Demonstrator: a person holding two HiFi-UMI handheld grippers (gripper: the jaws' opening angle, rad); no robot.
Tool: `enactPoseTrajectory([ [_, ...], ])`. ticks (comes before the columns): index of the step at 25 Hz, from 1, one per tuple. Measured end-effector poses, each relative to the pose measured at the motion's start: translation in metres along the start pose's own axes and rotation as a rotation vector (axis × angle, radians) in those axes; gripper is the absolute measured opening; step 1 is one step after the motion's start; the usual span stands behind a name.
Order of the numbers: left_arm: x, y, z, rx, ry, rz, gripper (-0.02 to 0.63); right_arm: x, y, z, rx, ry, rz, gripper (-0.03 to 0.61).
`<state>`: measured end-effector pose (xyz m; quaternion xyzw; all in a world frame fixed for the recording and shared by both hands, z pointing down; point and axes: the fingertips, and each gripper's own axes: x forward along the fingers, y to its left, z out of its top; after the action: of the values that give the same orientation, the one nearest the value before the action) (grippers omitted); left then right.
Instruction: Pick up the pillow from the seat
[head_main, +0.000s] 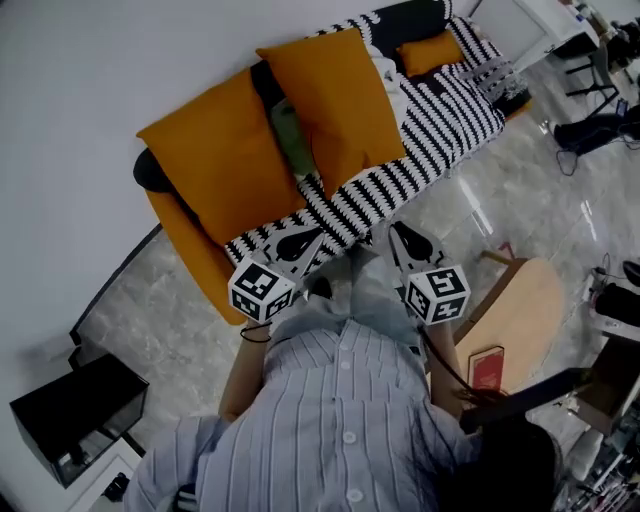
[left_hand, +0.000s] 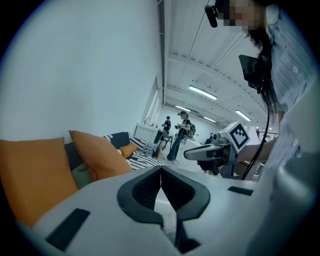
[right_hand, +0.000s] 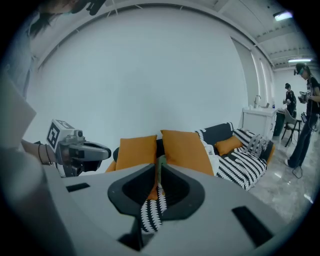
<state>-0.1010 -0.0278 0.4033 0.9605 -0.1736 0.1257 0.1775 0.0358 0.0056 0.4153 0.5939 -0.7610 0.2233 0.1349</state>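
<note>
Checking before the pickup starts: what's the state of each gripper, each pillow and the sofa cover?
left gripper: shut, empty.
right gripper: shut, empty.
left large orange pillow: propped against the backrest, untouched.
right large orange pillow: propped against the backrest, untouched.
small orange pillow: lying at the seat's far end.
green cushion: wedged between the large pillows.
striped cover: spread over the seat.

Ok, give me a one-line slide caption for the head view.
Left gripper and right gripper, both shut and empty, held before the sofa with orange pillows.
</note>
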Motion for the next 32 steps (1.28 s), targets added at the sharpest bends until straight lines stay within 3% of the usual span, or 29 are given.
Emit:
enactPoseTrajectory([
  [6, 0.051, 0.042, -0.003, -0.063, 0.027, 0.091, 0.013, 0.046, -0.075, 0.009, -0.02, 0.023, 0.015, 0.046],
  [12, 0.105, 0.073, -0.029, -0.101, 0.127, 0.132, 0.018, 0.105, -0.143, 0.0, -0.013, 0.078, 0.05, 0.046],
  [17, 0.15, 0.105, -0.054, -0.157, 0.183, 0.181, 0.11, 0.159, -0.19, -0.022, -0.002, 0.149, 0.093, 0.046],
  [26, 0.195, 0.15, -0.128, -0.264, 0.323, 0.272, 0.172, 0.237, -0.255, -0.08, 0.078, 0.286, 0.132, 0.051],
  [32, 0.211, 0.173, -0.171, -0.338, 0.39, 0.342, 0.207, 0.269, -0.282, -0.117, 0.086, 0.353, 0.2, 0.152],
])
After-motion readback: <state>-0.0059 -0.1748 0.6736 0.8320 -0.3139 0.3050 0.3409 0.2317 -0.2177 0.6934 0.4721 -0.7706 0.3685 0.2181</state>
